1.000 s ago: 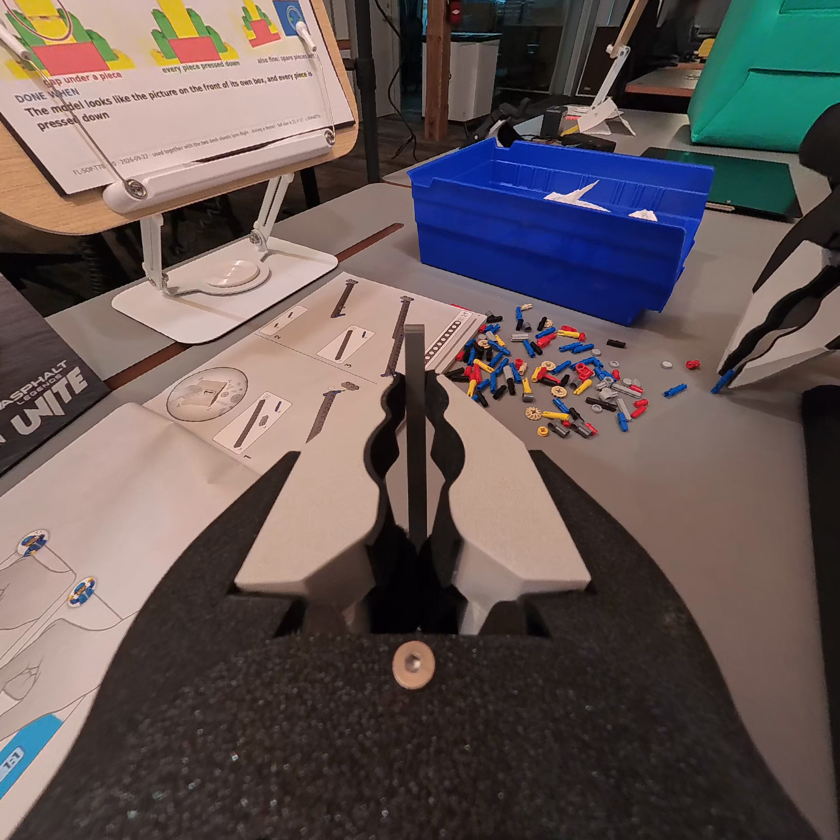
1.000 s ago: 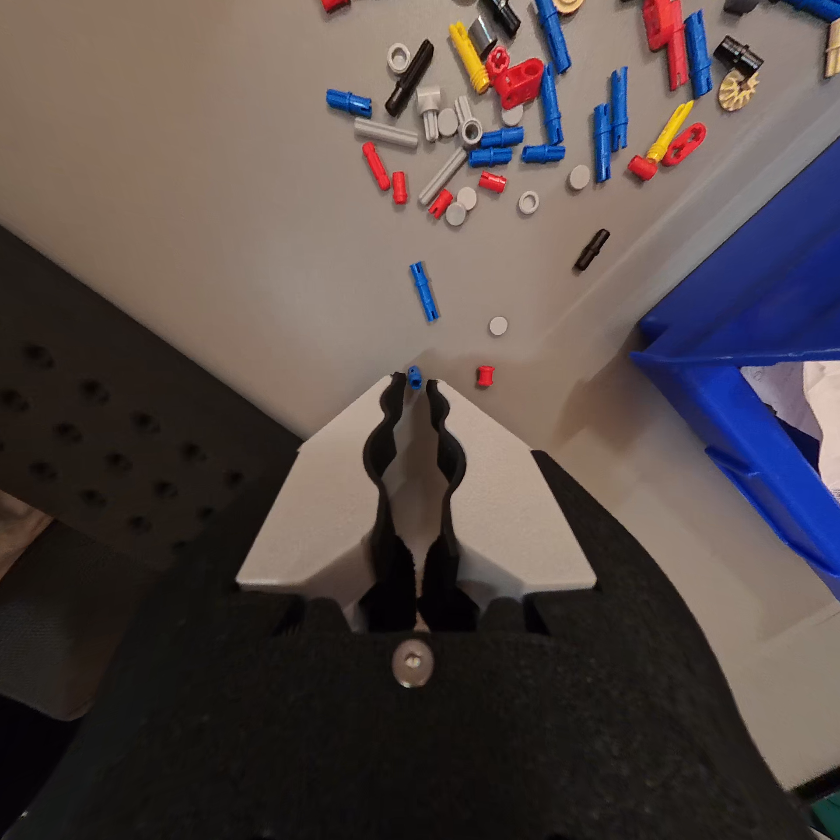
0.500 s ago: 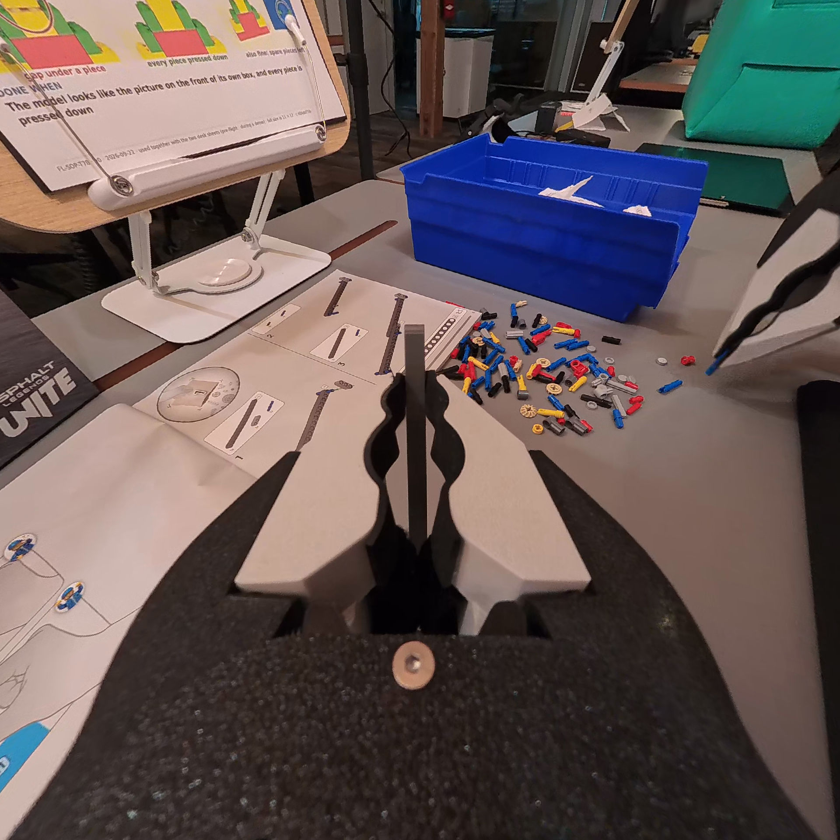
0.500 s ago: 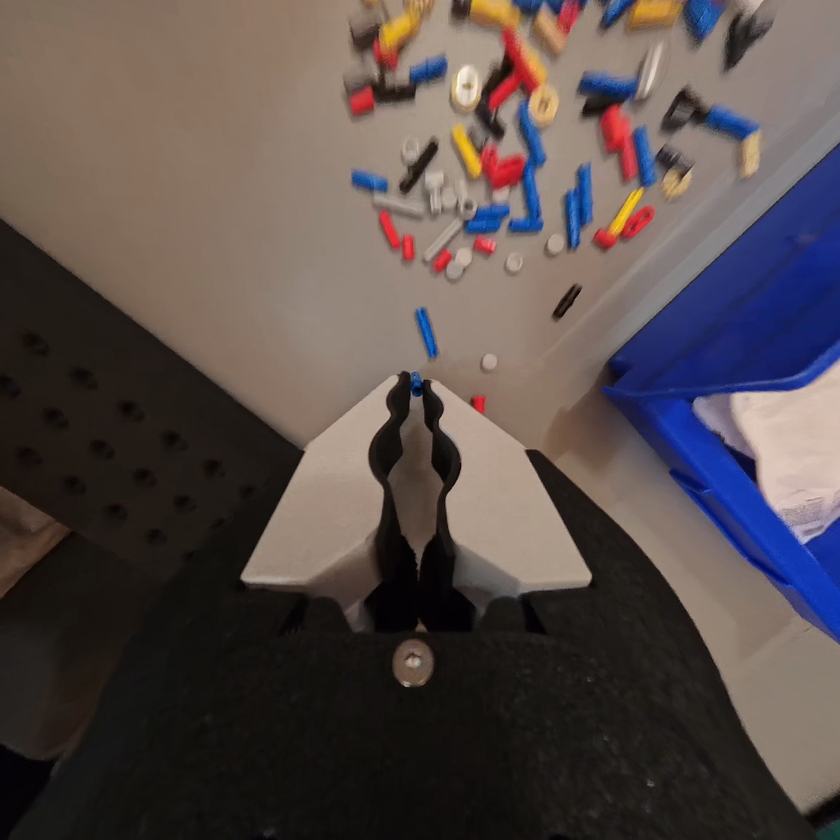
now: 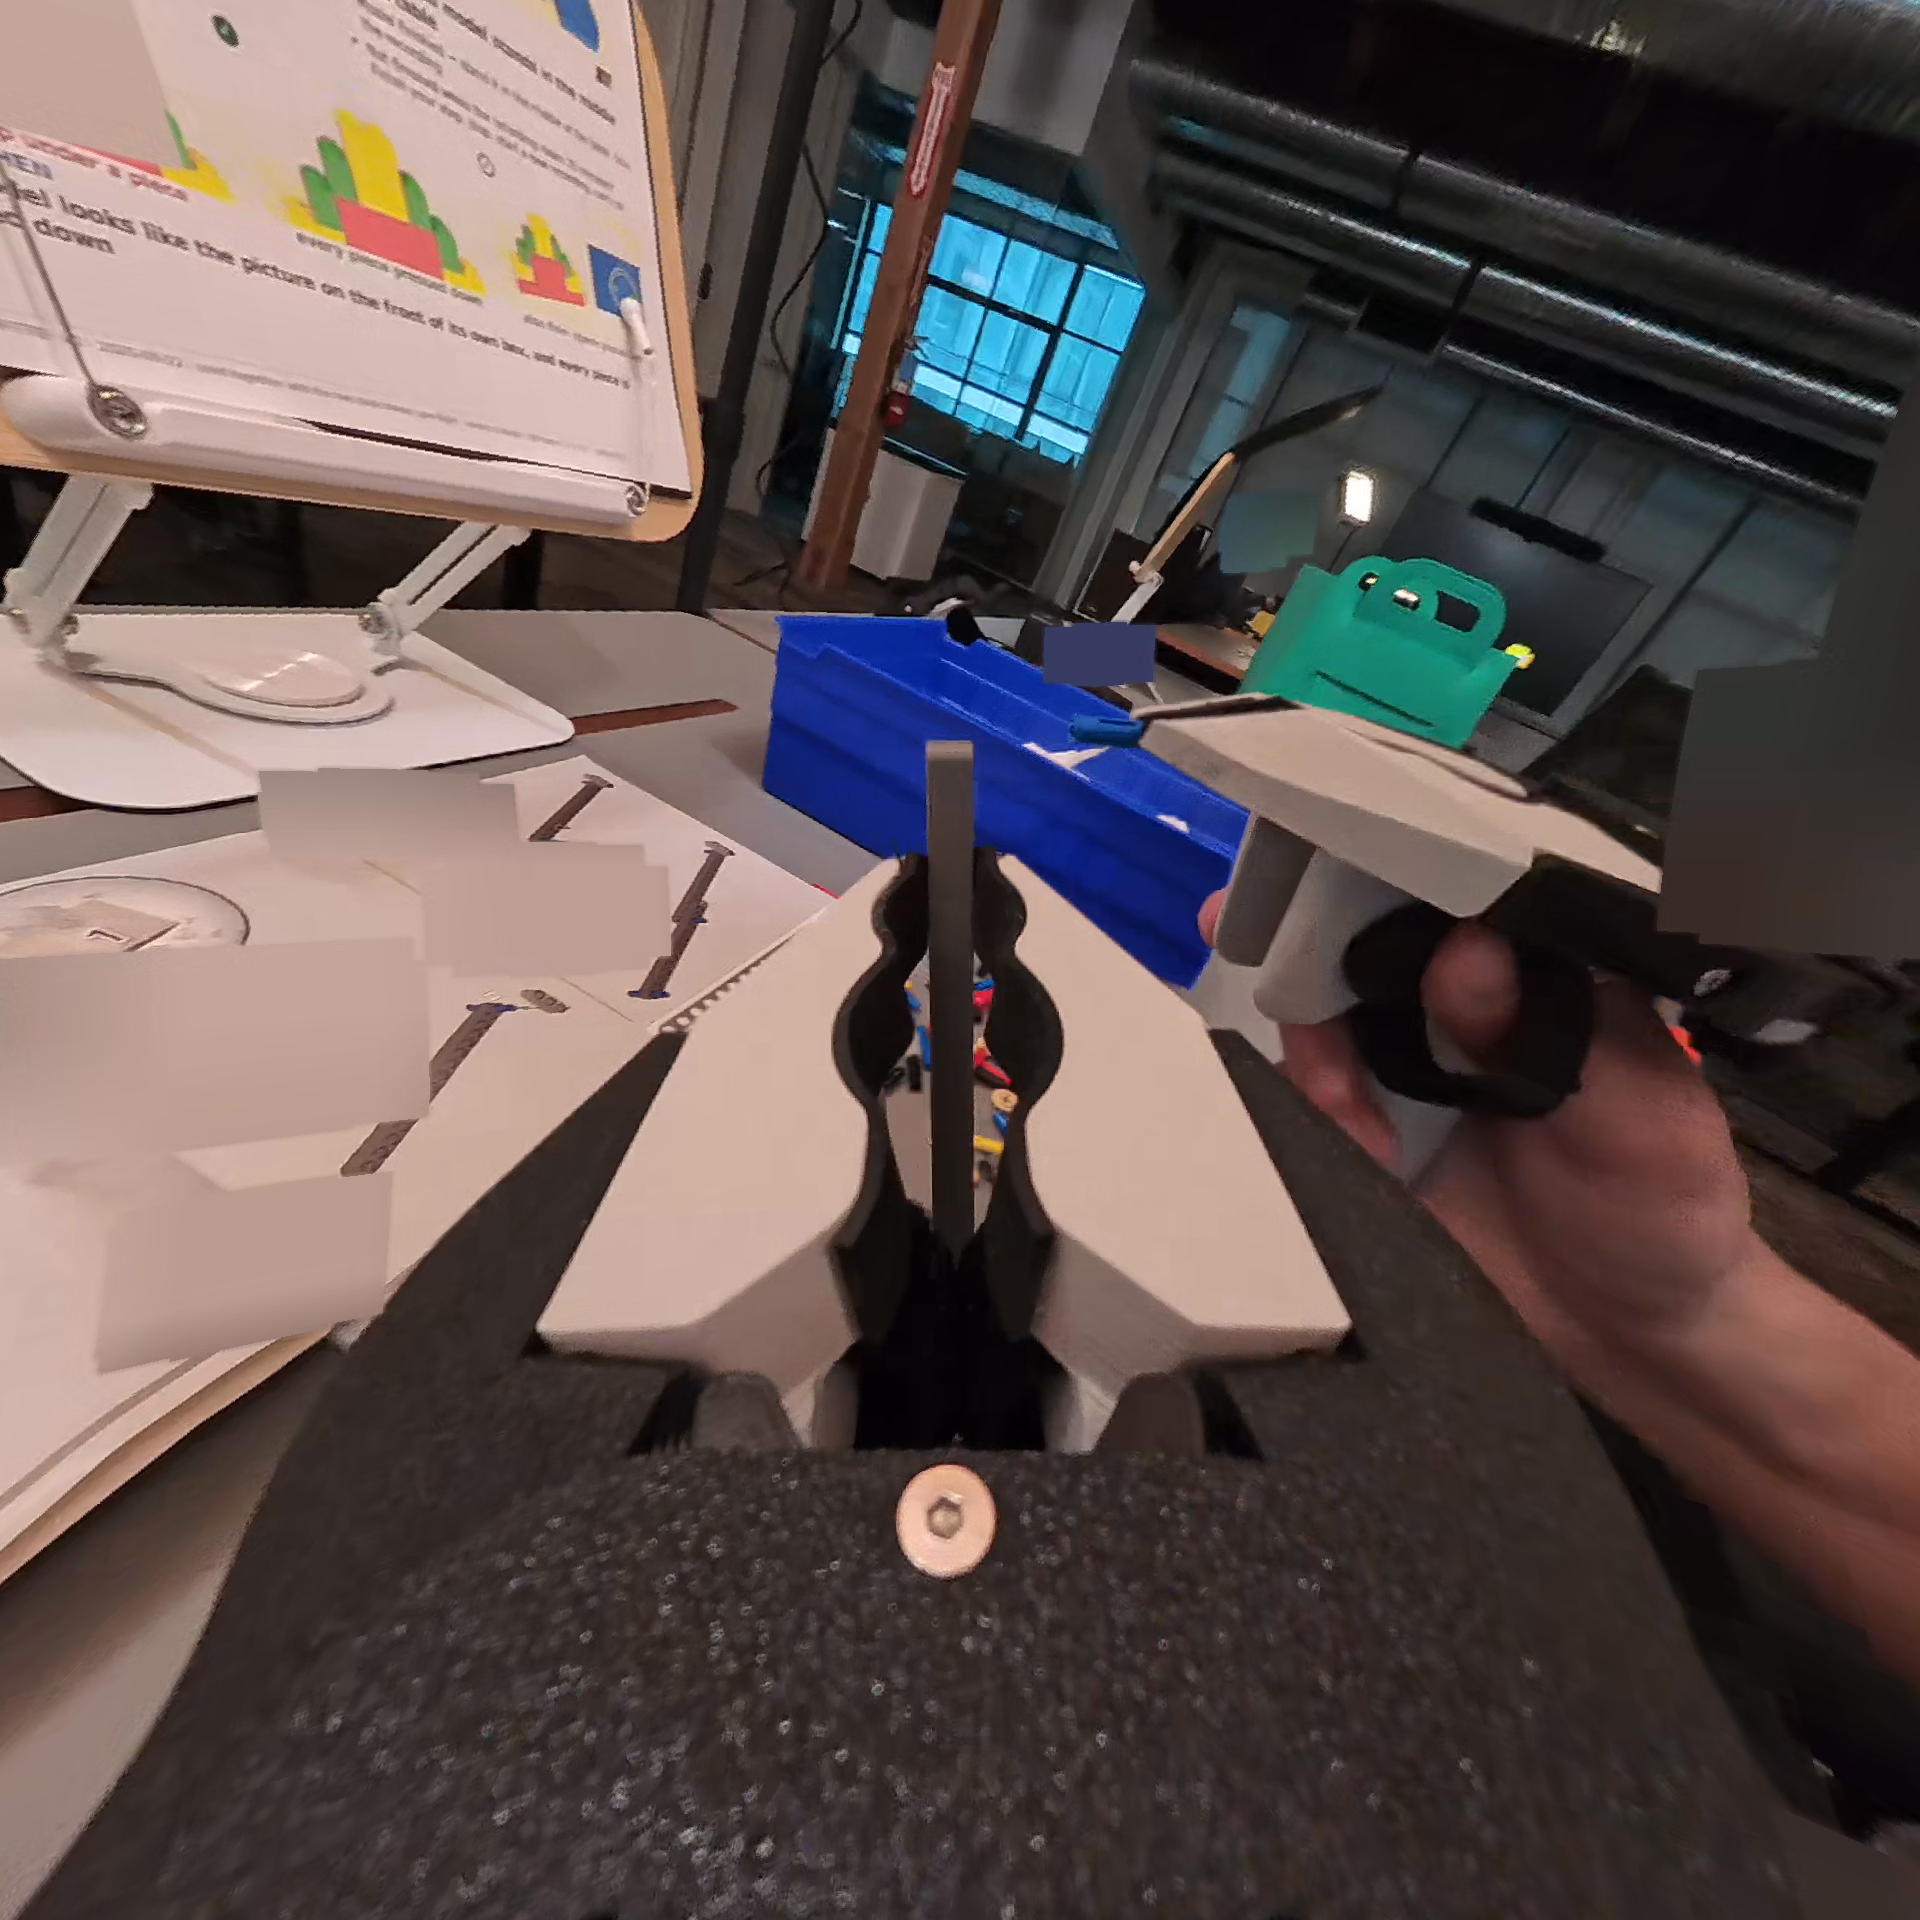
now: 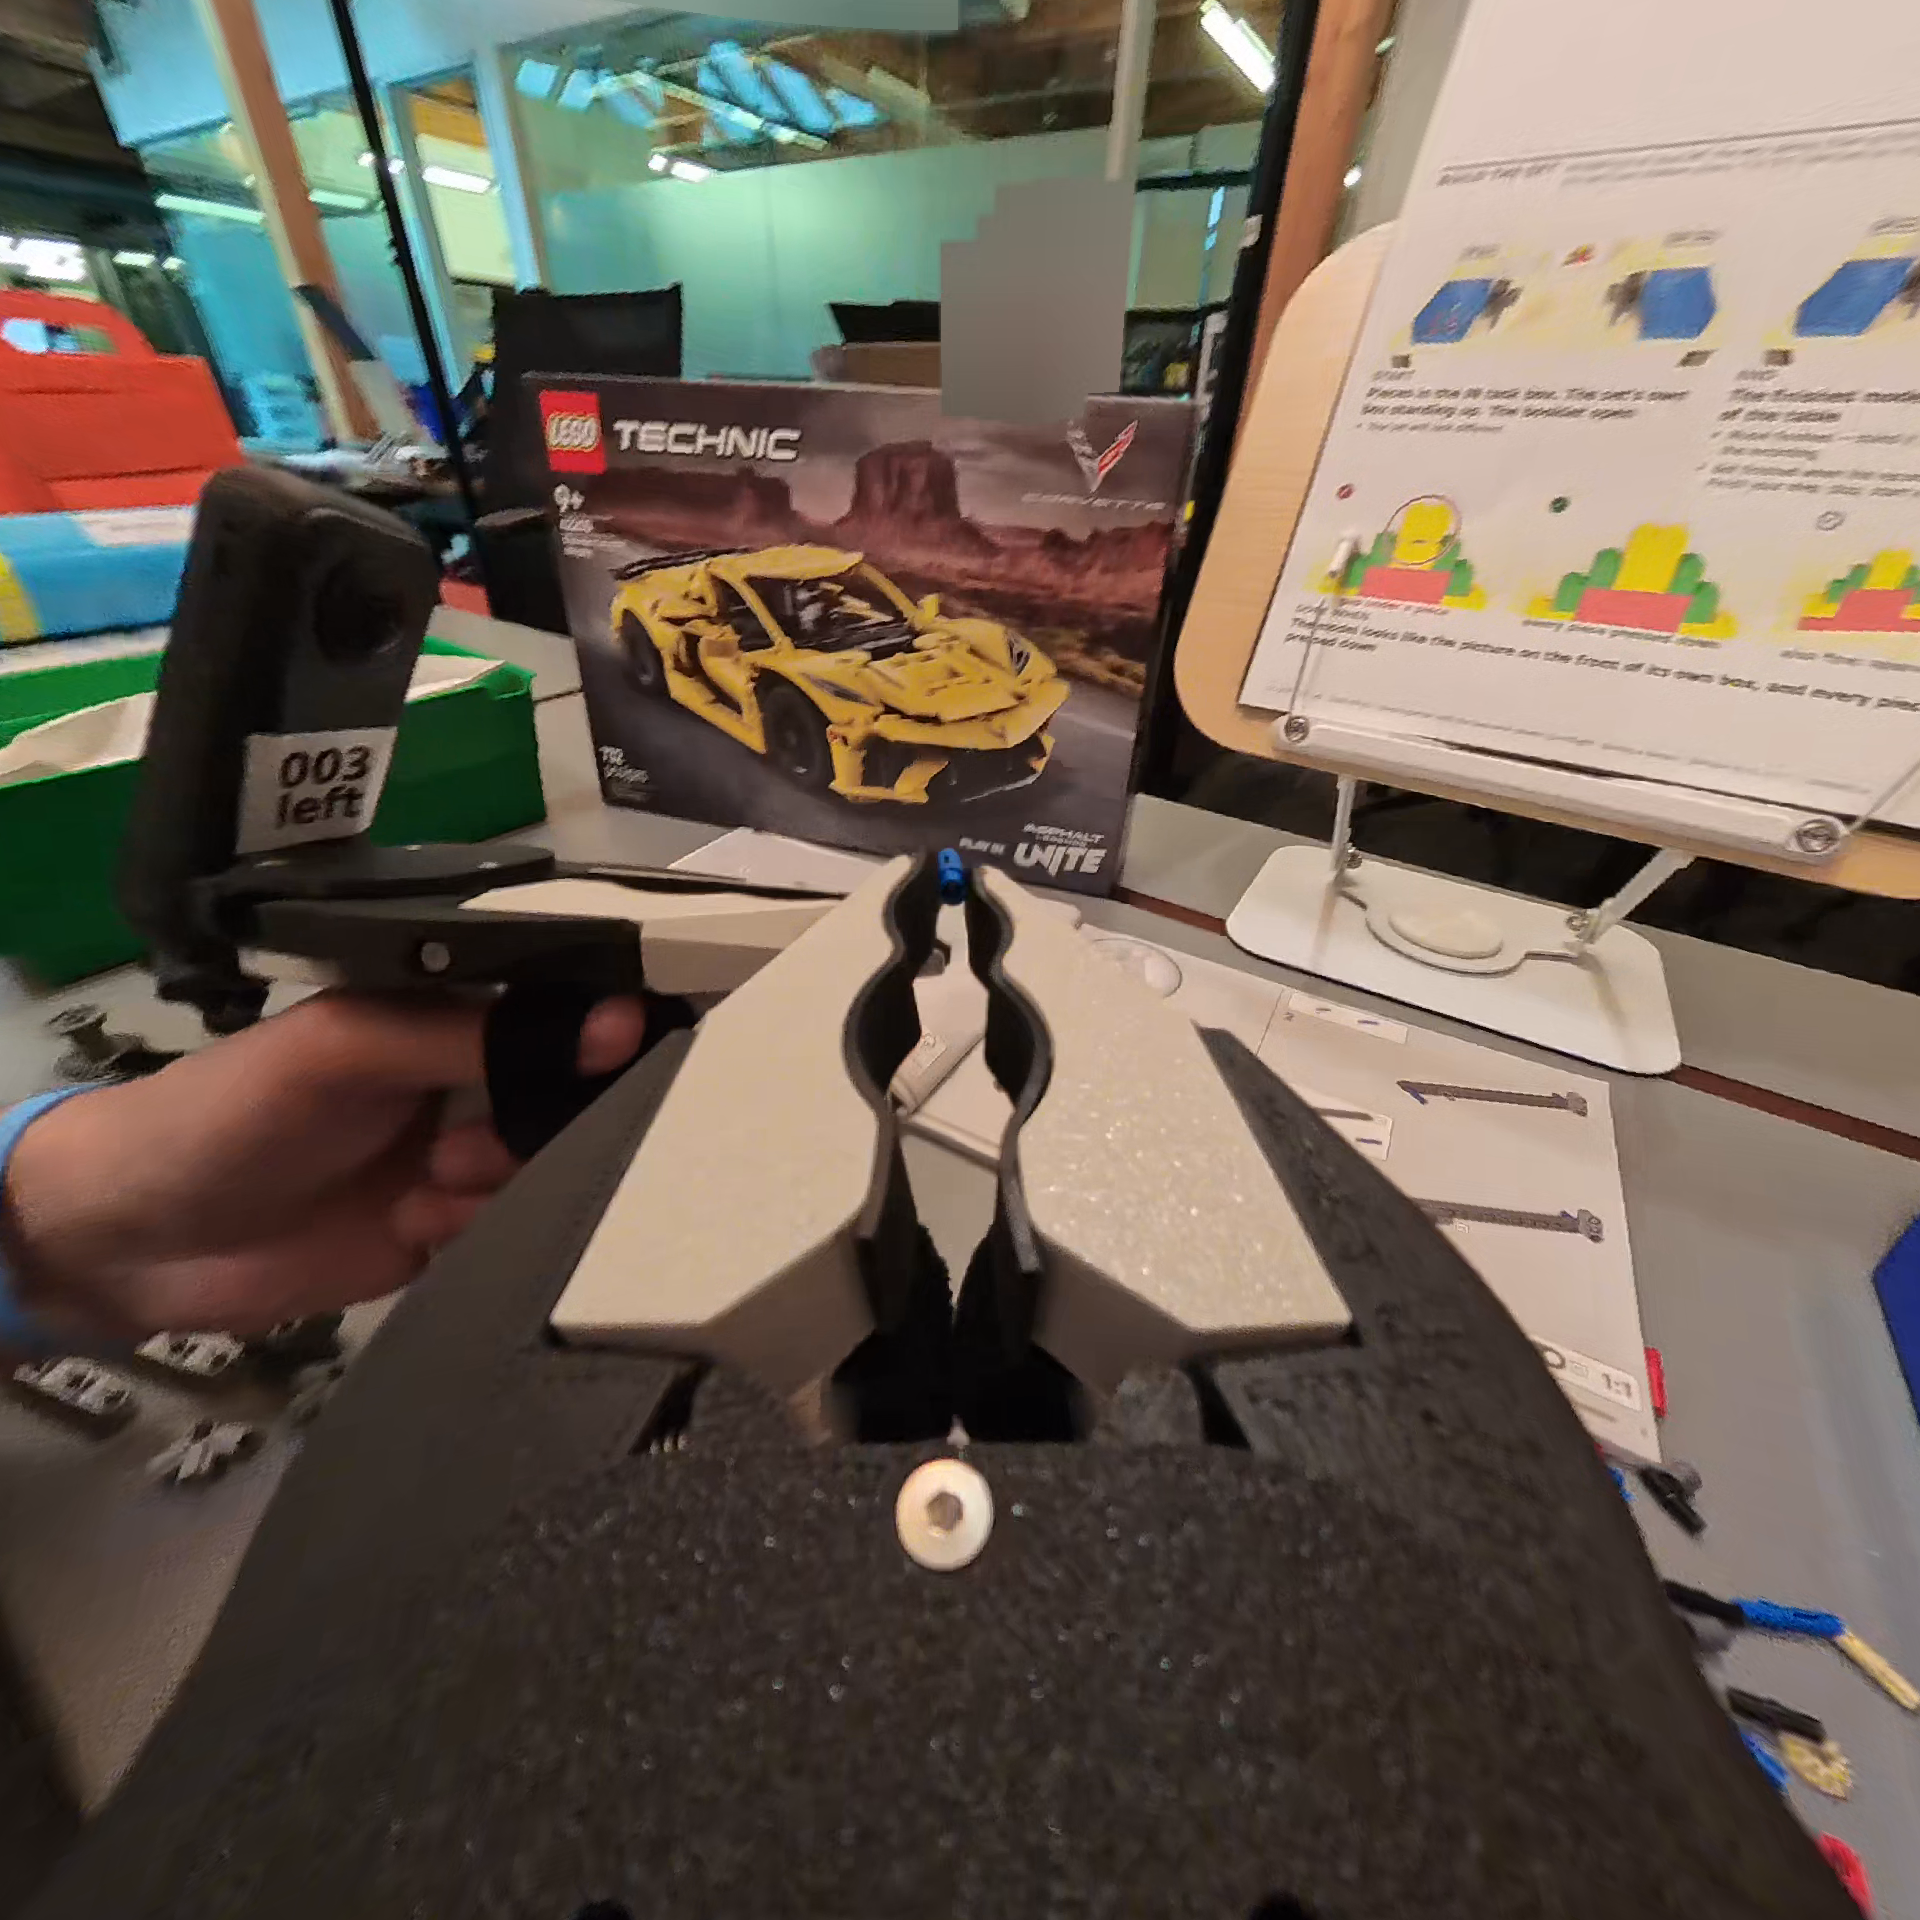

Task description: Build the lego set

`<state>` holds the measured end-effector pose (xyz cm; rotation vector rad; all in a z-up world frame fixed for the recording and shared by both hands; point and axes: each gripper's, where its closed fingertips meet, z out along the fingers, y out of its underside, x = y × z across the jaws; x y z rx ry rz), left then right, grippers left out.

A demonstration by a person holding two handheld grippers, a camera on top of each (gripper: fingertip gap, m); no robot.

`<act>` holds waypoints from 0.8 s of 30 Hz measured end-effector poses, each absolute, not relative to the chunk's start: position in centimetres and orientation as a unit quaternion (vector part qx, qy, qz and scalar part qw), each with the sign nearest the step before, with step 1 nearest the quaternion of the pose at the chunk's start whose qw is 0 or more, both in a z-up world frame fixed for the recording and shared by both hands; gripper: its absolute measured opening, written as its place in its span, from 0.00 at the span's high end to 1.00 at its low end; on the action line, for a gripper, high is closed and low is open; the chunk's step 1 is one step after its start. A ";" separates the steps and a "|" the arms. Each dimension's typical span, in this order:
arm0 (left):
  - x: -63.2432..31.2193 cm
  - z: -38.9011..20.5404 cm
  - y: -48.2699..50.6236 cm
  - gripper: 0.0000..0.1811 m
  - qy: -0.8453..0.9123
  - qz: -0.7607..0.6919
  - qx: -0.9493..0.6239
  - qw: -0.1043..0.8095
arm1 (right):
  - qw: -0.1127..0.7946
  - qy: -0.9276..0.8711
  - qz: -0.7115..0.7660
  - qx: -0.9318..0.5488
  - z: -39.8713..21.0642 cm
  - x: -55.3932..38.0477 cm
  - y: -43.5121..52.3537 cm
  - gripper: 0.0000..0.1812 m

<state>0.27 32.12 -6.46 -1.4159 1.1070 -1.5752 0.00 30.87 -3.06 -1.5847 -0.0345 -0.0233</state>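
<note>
My left gripper is shut on a long dark grey beam that stands up between its fingers, above the table. My right gripper is shut on a small blue pin at its tips. In the left wrist view the right gripper, held by a hand, points left with the blue pin close to the right of the beam's top end. In the right wrist view the left gripper comes in from the left; its fingertips are hidden behind my right fingers.
An open instruction booklet lies on the grey table. A blue bin stands behind loose coloured pieces. A set box with a yellow car, a sheet stand, a green bin and more loose pieces are around. Less than 4 cm separates the two grippers' tips.
My right gripper closed on the blue pin, lifted it off the table and swung up level toward the left gripper. My left gripper tilted up with the beam still in it.
</note>
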 end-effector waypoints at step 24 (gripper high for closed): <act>0.7 -8.5 32.1 0.96 0.558 -0.437 -0.505 0.492 | 0.695 -0.004 -0.010 -0.719 -6.0 0.5 31.5 0.98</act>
